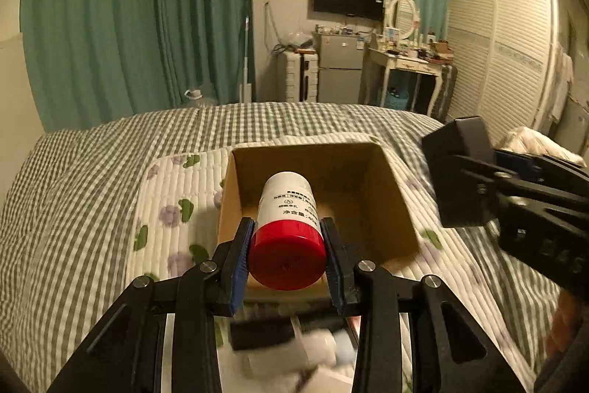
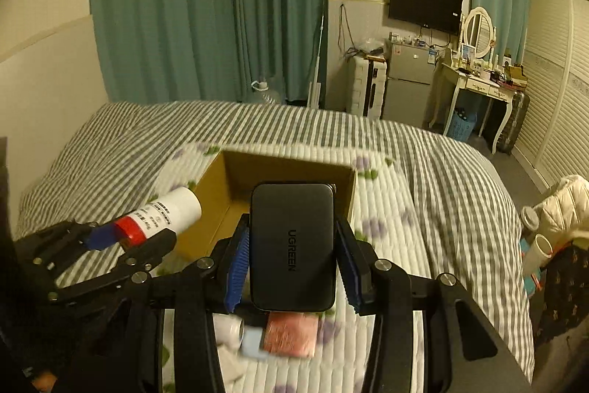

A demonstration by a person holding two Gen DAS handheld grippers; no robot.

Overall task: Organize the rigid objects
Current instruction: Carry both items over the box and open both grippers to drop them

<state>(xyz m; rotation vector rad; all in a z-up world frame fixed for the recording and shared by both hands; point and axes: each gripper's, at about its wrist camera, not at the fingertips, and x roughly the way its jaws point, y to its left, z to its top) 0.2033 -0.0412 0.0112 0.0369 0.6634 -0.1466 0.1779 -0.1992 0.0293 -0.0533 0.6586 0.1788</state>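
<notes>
Bottle (image 1: 287, 209), white body with a red cap, sits clamped in the left claw (image 1: 287, 245), pads on the cap end, body pointing out over the open cardboard box (image 1: 397, 194) on the bed (image 1: 73, 190). Looks like rigid plastic, smooth, probably light; a round cap can twist or slide between flat pads, so a grip on the cap's straight side wall is the sensible spot, as it is now.

Black charger brick (image 2: 292, 245), marked UGREEN, is pinched across its narrow sides by the right claw (image 2: 292, 260), also held above the box. Hard shell, denser than the bottle I'd guess, flat sides give the pads a solid seat. Neither looks fragile, though a drop into an empty box would be noisy.

Left wrist view shows the box interior down to a bare floor and the right claw from outside. Right wrist view shows the bottle's full length side-on, plus blurred leftover items on the quilt under the claw: a pinkish packet (image 2: 292, 334) and a small white tube (image 2: 230, 328). Only that view shows the bottle mouth end clear of the box wall.
</notes>
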